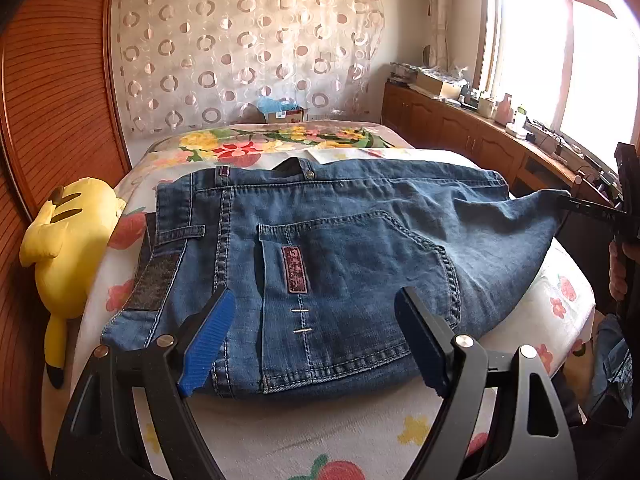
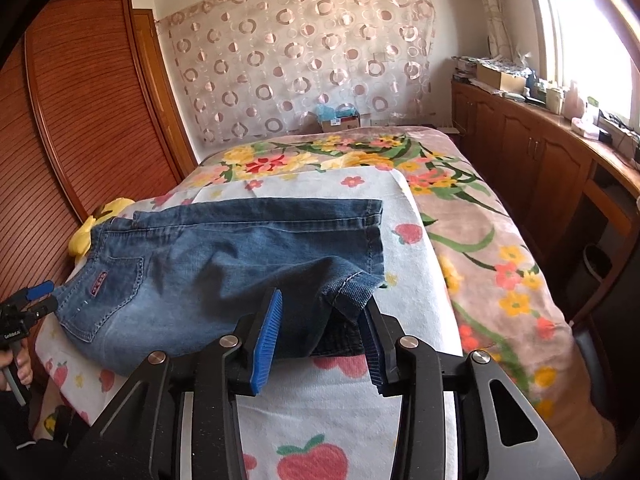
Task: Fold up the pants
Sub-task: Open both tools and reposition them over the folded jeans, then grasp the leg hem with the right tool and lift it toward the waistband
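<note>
The bed (image 2: 460, 216) carries a strawberry-print sheet (image 2: 344, 412). Folded jeans (image 2: 224, 264) lie near its front edge. A yellow plush toy (image 1: 72, 236) lies at the left edge.

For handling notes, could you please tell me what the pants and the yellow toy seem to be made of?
Pants: blue denim, matte and faded, going by the contrast stitching and rivets. Yellow toy: likely soft stuffed plush, given its smooth, rounded, slumped shape.

We see blue denim pants (image 1: 340, 248) with a maroon patch (image 1: 295, 270) on the pocket, lying on a white sheet (image 2: 404, 208) printed with red strawberries. Beside the pants sits a yellow plush toy (image 1: 68, 236); behind them hangs a sheer curtain (image 1: 240, 52) patterned with pinkish-brown rings.
</note>
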Motion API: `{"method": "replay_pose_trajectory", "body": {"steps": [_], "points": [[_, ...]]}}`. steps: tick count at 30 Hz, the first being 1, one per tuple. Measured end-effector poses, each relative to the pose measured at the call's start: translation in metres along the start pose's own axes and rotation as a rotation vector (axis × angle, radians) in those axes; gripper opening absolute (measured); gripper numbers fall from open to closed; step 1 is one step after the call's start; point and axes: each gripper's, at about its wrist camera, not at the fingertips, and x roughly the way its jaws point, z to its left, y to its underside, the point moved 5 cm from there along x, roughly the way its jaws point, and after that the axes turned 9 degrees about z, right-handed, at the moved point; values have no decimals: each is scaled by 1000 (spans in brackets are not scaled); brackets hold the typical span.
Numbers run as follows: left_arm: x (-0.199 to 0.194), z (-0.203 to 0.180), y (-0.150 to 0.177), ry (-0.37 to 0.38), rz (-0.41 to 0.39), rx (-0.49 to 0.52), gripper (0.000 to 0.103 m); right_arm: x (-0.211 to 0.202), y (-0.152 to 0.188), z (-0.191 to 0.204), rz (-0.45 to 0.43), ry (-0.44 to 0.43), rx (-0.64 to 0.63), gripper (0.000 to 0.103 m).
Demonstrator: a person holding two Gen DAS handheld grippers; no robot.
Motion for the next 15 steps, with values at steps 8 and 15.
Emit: {"method": "replay_pose_trajectory", "body": {"steps": [8, 15], "points": [[-2, 2, 1, -5, -6, -4, 83, 1, -11, 15, -21, 3, -57, 9], [-8, 12, 3, -10, -18, -22, 83, -2, -37, 57, -72, -39, -160, 6]]}}
